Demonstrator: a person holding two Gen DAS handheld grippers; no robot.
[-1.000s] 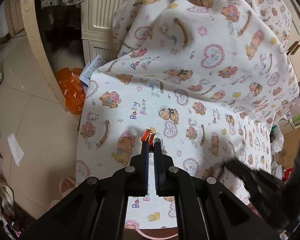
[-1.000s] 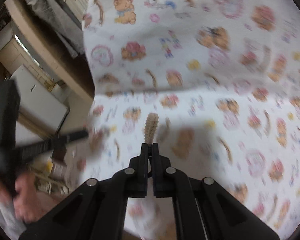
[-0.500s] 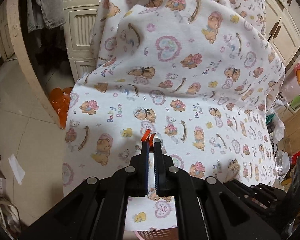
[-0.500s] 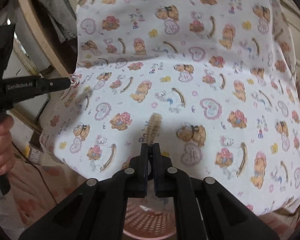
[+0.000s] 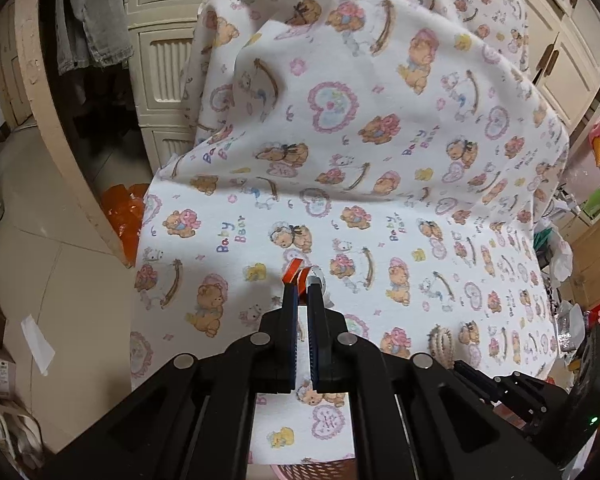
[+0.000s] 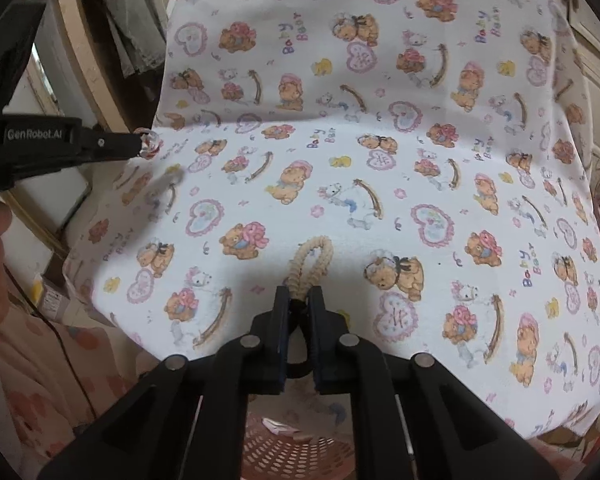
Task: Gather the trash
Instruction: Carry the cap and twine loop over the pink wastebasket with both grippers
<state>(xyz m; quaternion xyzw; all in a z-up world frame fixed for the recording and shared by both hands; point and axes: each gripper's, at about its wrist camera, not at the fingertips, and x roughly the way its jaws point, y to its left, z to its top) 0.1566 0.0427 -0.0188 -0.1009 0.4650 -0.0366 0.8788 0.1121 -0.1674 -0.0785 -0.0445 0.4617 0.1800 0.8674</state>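
My left gripper (image 5: 303,285) is shut on a small red and clear wrapper (image 5: 296,272), held above a seat covered with a teddy-bear sheet (image 5: 380,184). In the right wrist view the left gripper (image 6: 140,145) shows at the left with the wrapper (image 6: 148,142) at its tip. My right gripper (image 6: 299,295) is shut on a beige scrunchie-like hair tie (image 6: 312,258), held over the sheet (image 6: 380,160). The hair tie (image 5: 441,339) also shows in the left wrist view. A pink perforated basket (image 6: 296,452) sits below both grippers, with a scrap in it.
A curved wooden edge (image 5: 52,120) and hanging grey clothes (image 5: 92,20) stand at the left. An orange plastic bag (image 5: 124,212) lies on the tiled floor. Cream drawers (image 5: 164,60) stand behind. Cluttered shelves (image 5: 580,240) are at the right. A paper scrap (image 5: 38,344) lies on the floor.
Both grippers have drawn back from the sheet and steadied over the basket, each holding its item. The right gripper has come closer to the left gripper.
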